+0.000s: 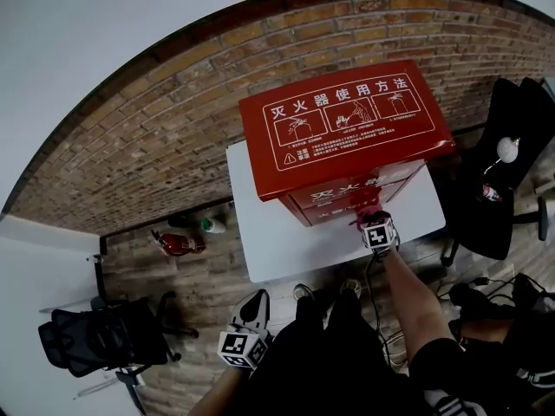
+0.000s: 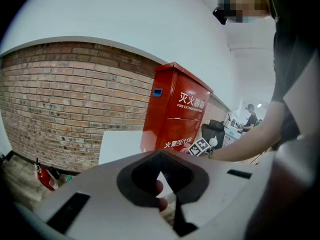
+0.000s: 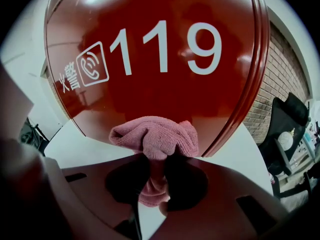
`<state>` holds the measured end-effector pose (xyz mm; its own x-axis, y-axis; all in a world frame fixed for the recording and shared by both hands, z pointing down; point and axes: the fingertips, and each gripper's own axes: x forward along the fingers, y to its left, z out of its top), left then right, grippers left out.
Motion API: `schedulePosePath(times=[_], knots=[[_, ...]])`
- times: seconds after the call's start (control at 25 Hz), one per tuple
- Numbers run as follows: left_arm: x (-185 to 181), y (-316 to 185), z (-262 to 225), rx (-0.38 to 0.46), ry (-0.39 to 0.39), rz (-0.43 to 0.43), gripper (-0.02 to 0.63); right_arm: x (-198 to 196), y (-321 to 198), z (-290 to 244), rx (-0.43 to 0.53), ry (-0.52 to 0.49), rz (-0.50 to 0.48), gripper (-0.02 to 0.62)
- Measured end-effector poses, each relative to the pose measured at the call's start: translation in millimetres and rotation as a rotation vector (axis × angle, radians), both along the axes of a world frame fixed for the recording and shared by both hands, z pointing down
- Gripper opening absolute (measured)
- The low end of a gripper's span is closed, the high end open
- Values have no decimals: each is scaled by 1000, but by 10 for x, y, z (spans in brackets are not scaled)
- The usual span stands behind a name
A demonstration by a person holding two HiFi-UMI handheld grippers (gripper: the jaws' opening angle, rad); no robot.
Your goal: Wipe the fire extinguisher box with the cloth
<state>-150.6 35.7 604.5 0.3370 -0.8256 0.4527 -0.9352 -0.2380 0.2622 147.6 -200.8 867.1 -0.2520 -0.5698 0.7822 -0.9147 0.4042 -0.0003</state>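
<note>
Fire extinguisher box (image 1: pixel 347 128), red with white lettering, is standing upright on a white table (image 1: pixel 260 241), directly ahead of the right gripper (image 1: pixel 379 232). In the right gripper view the box's (image 3: pixel 160 84) lower front panel, with the white "119" printed on it, is filling almost the whole field just beyond the jaws. The right gripper (image 3: pixel 155 171) is clamping a pink cloth (image 3: pixel 155 136): one fold is running down between the two jaws, and the bunched part is bulging out past the tips and pressing against the bottom of the red panel, close to the tabletop. In the head view the cloth (image 1: pixel 362 204) is showing only as a small reddish patch between this gripper and the box front.

The left gripper (image 1: pixel 250 319) is hanging low, well back from the table and well apart from the right one. In its own view the left gripper (image 2: pixel 160 184) seems to be holding its jaws slightly apart, with nothing between them; only the person's fingertips (image 2: pixel 158 187) are showing in the opening. The box (image 2: pixel 175 109) is rising ahead of it and a little to its right.

A brick wall (image 1: pixel 173 128) is running behind the table. A small red extinguisher (image 1: pixel 178 243) is lying on the floor left of the left gripper, and a black office chair (image 1: pixel 512 172) is standing to the right of the right gripper.
</note>
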Motion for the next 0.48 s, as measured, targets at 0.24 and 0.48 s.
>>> schedulePosePath(times=[0.24,0.48], knots=[[18,-17,-42,16,5,17,17,-25,-1,-161,19,-9,-5,91],[8,-17,-52,23,6,35,17,-8,13,-320,31,-18,18,91]])
